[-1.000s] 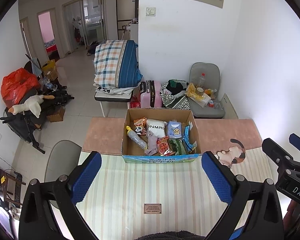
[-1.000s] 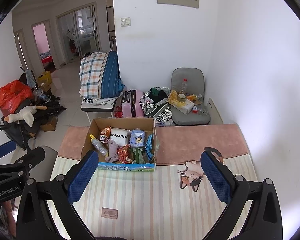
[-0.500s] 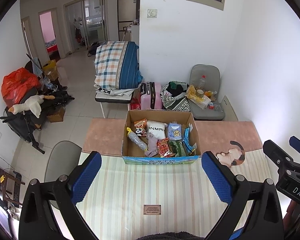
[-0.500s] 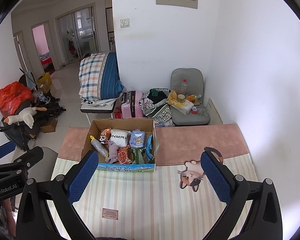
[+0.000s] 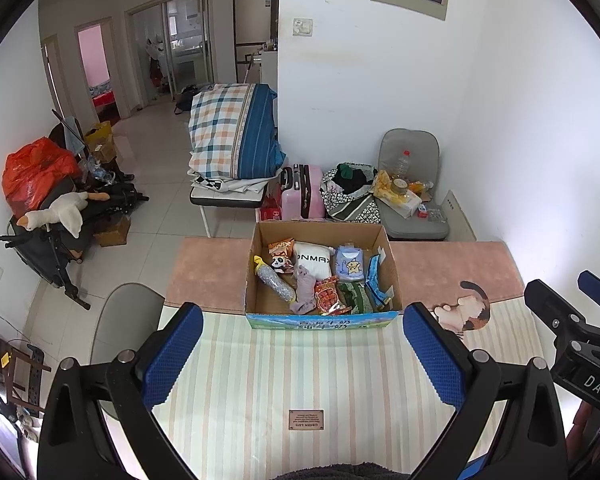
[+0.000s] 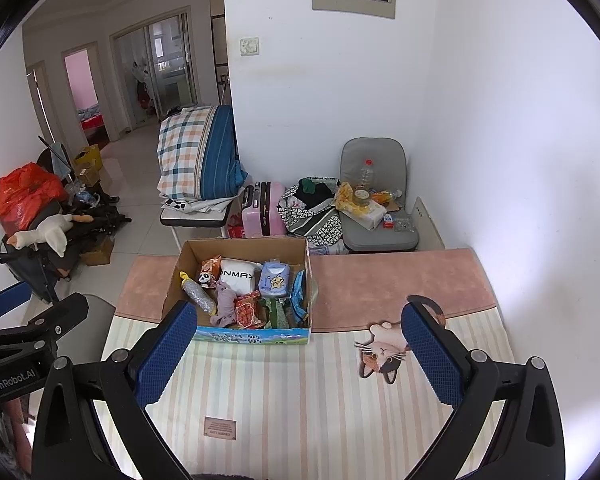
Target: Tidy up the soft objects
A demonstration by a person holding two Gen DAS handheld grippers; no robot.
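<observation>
Cardboard forms the open box (image 5: 322,276) that is set on the worktop (image 5: 284,380), at the line where the striped mat meets the pink strip. Soft packets are packed inside it: a white pillow-like pack (image 5: 314,262), a blue tissue pack (image 5: 350,266), a red snack bag (image 5: 327,295) and a grey-purple cloth (image 5: 305,290). Against the earlier frames, almost nothing is seen to have changed; the box and its contents are found in the same places, and only a very slight shift of both views is noticed. The left tongs (image 5: 303,354) are held spread wide above the mat, nothing between them, and the right tongs (image 6: 300,354) are likewise held released and empty. A cat-shaped print (image 6: 382,354) is seen on the mat beside the box. Beyond the worktop, a padded grey chair (image 6: 374,200), a pink suitcase (image 6: 262,210) and a folded plaid quilt (image 6: 198,160) are ranged along the white wall, over a tiled floor.
</observation>
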